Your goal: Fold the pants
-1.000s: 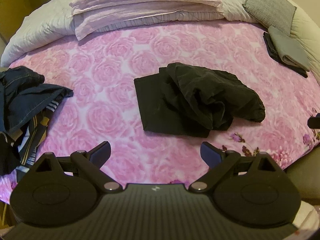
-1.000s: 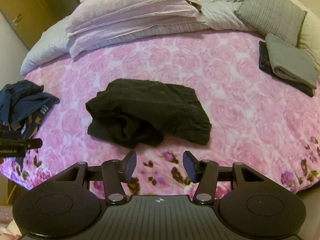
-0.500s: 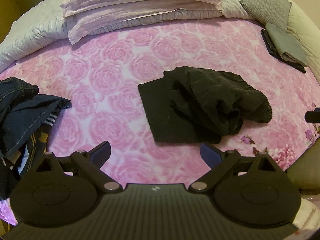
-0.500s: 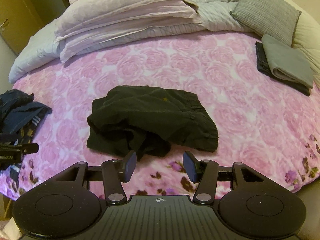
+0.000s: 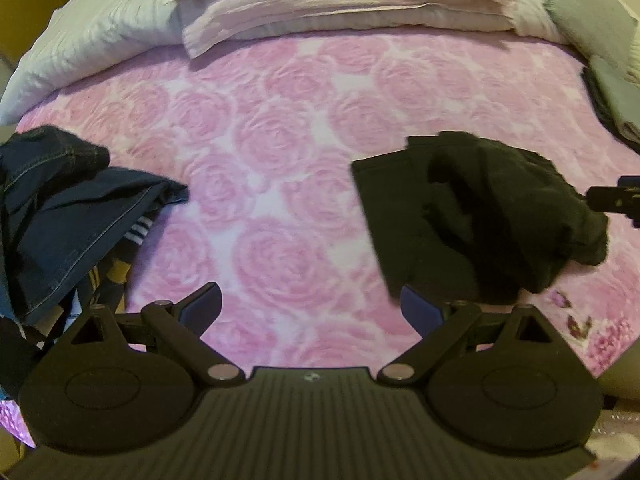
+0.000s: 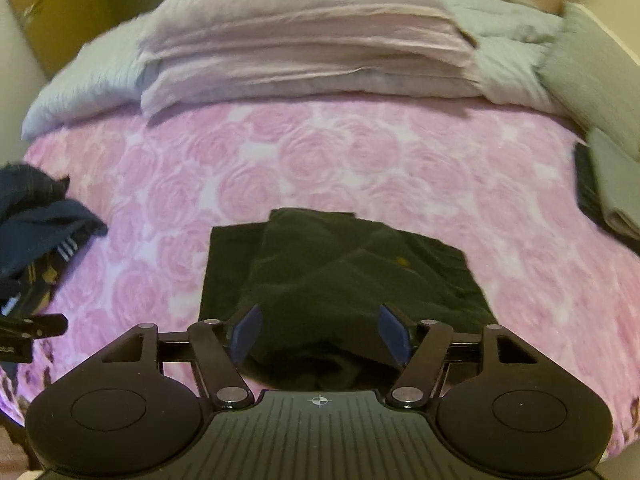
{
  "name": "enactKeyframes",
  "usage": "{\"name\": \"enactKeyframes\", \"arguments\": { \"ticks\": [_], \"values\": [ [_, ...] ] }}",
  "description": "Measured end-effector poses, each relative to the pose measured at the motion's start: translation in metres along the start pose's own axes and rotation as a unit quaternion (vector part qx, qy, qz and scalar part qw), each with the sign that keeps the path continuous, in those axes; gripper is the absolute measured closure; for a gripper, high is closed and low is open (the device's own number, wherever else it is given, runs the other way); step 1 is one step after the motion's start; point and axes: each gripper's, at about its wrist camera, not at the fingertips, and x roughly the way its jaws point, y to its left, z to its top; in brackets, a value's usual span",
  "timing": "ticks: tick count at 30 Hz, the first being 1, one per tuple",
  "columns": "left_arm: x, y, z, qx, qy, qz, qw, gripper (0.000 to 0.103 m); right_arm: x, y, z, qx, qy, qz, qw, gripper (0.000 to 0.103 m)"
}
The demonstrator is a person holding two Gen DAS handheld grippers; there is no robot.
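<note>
Crumpled black pants (image 5: 476, 216) lie in a loose heap on the pink rose-patterned bedspread (image 5: 280, 152). My left gripper (image 5: 310, 306) is open over bare bedspread, with the near left corner of the pants just beyond its right finger. In the right wrist view the black pants (image 6: 344, 272) fill the lower middle. My right gripper (image 6: 320, 334) hangs over their near edge, its jaws opening wide; cloth lies below and between the pads, which do not press on it. The right gripper's tip (image 5: 616, 198) shows at the left view's right edge.
A pile of dark blue and striped clothes (image 5: 68, 216) lies at the bed's left edge. Stacked pale pillows and folded bedding (image 6: 304, 52) line the head of the bed. Folded grey and black garments (image 6: 608, 200) and a grey cushion (image 6: 592, 80) sit at the right.
Both grippers moved down and closer to the bed. The right one came over the pants' near edge and its jaws spread wider. The pants shifted rightward in the left view.
</note>
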Motion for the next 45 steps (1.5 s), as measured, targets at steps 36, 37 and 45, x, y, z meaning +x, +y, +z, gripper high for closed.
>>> {"name": "enactKeyframes", "arguments": {
  "ticks": [36,37,45],
  "values": [
    [0.115,-0.035,0.015,0.019,0.089,-0.047,0.9948,0.022,-0.007,-0.136,-0.099,0.186,0.074,-0.055,0.978,0.04],
    [0.116,-0.034,0.015,0.015,0.089,-0.047,0.9948,0.022,0.006,-0.122,-0.088,0.181,0.07,-0.037,0.98,0.039],
    [0.141,-0.026,0.01,-0.028,0.106,-0.062,0.992,0.025,0.095,-0.092,-0.058,0.221,0.092,-0.084,0.967,0.039]
  ]
}}
